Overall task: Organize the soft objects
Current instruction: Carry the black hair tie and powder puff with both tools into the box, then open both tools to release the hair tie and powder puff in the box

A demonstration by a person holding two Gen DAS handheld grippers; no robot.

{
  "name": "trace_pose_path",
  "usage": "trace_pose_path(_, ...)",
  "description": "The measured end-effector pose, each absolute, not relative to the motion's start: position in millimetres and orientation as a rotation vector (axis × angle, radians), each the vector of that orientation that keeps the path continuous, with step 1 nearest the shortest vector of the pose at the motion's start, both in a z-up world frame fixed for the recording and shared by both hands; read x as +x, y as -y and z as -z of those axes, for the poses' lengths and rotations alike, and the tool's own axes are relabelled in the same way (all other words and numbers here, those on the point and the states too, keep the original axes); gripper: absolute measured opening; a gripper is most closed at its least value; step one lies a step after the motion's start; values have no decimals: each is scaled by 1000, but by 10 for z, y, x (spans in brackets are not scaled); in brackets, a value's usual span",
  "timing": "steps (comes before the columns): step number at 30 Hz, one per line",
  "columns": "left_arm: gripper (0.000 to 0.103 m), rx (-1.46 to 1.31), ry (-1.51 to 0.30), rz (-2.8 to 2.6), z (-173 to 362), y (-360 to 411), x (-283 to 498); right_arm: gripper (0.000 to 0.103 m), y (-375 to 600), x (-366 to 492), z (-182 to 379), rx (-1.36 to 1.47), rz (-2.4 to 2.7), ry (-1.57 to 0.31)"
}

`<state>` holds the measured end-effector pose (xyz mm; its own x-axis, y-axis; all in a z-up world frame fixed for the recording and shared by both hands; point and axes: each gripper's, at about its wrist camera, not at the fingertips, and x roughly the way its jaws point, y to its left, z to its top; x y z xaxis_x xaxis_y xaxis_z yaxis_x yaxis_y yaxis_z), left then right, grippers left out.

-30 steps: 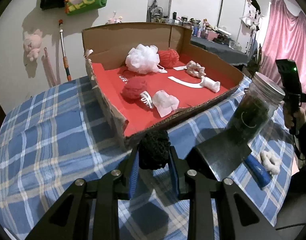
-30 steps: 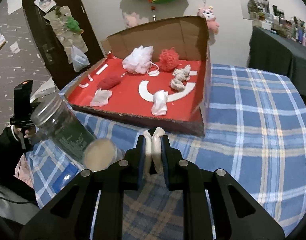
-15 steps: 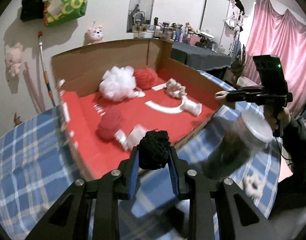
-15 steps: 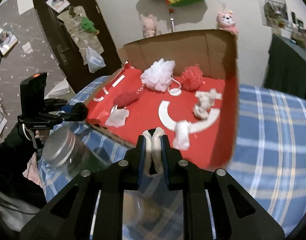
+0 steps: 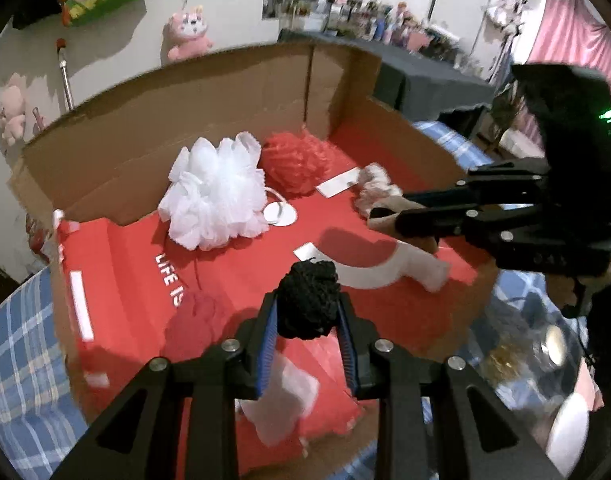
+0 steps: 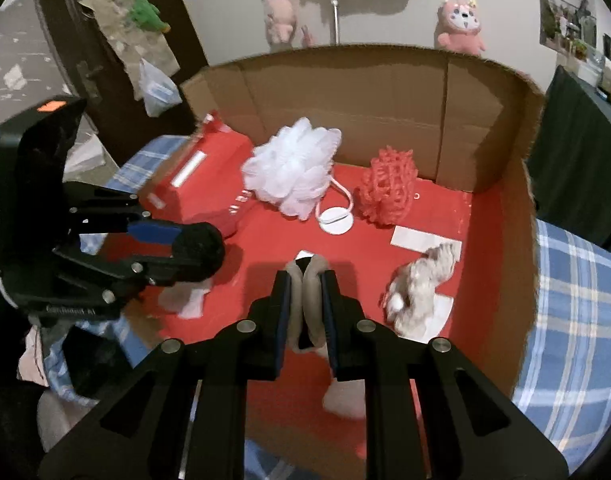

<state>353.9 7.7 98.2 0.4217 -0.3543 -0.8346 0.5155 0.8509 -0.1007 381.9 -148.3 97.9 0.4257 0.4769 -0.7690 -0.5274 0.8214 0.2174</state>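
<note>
My left gripper point(image 5: 307, 312) is shut on a black knitted puff point(image 5: 308, 300) and holds it above the red floor of the cardboard box point(image 5: 209, 120). It also shows in the right wrist view point(image 6: 193, 254). My right gripper point(image 6: 305, 300) is shut on a beige scrunchie point(image 6: 307, 296) over the box point(image 6: 369, 92); it shows in the left wrist view point(image 5: 389, 220). In the box lie a white mesh puff point(image 5: 215, 196), a red mesh puff point(image 5: 299, 164), a dark red puff point(image 5: 193, 320), a cream scrunchie point(image 6: 421, 284) and white pieces.
The box stands on a blue plaid cloth point(image 6: 577, 320). A glass jar point(image 5: 517, 352) lies blurred at the box's right front corner. Plush toys point(image 6: 461, 28) hang on the wall behind. A dark door point(image 6: 117, 48) is at the left.
Both grippers have moved forward from the table's front and risen over the box, each still holding its object. The jar has passed out to the side of view.
</note>
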Motion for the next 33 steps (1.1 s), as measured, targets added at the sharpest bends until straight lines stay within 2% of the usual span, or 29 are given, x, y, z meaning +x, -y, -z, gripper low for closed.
trace_pose_path(8,31,216,-1071,470,-746,-9,3960,15,1306,4219,-787,-106,-564,-1026)
trace_pose_path(18,31,243,-1096,437,-623,-55,4055,18,1179,4416,-613,-159,-522,-1083)
trace_pose_path(27,40,266,-1089,432,-612,23,4022,19,1115,4395,-568,-200,-496,-1087)
trace_pose_path(33,53,260,-1078,429,-622,56,4032,31,1136,4418,-575,-192,-487,-1097)
